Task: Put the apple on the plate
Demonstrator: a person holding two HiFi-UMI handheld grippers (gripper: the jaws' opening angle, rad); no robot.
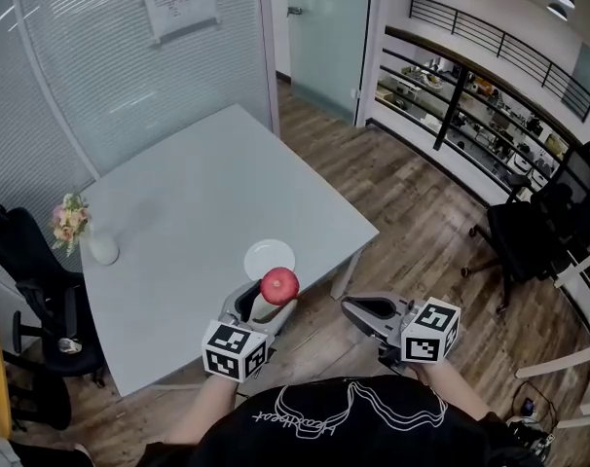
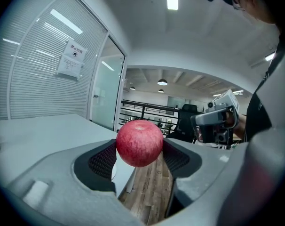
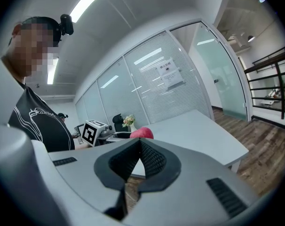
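A red apple (image 1: 279,285) is held in my left gripper (image 1: 264,305), just off the table's near edge. In the left gripper view the apple (image 2: 139,142) sits squeezed between the two dark pads (image 2: 101,160). A small white plate (image 1: 269,258) lies on the grey table (image 1: 198,232) near its front edge, directly beyond the apple. My right gripper (image 1: 355,311) hangs over the wooden floor to the right of the table, its jaws pressed together with nothing in them. From the right gripper view the apple (image 3: 141,133) shows just past the closed jaws.
A white vase with flowers (image 1: 84,231) stands at the table's left edge. Black office chairs sit at the left (image 1: 37,290) and at the right (image 1: 543,227) on the wooden floor. A glass wall (image 1: 110,56) lies behind the table, a railing (image 1: 499,42) at the upper right.
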